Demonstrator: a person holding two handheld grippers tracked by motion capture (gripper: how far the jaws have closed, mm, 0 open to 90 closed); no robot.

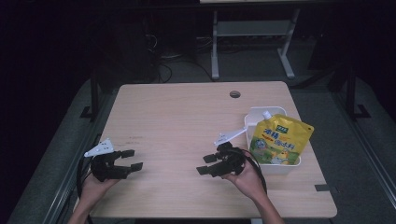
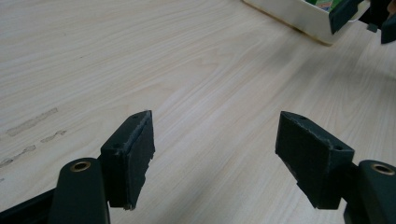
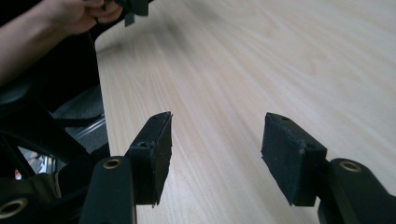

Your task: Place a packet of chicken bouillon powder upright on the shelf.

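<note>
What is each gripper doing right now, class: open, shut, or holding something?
Left gripper: open, holding nothing, above the table.
Right gripper: open, holding nothing, beside the white bin.

Dim room, grey floor (image 1: pixel 56 140), light wooden table (image 1: pixel 187 116), white-legged desk frame (image 1: pixel 252 42) beyond.

You're in a lab or workshop: bare wooden table (image 1: pixel 187 121), tangled floor cables (image 1: pixel 163 70) (dark room), metal bench legs (image 1: pixel 215 46).
</note>
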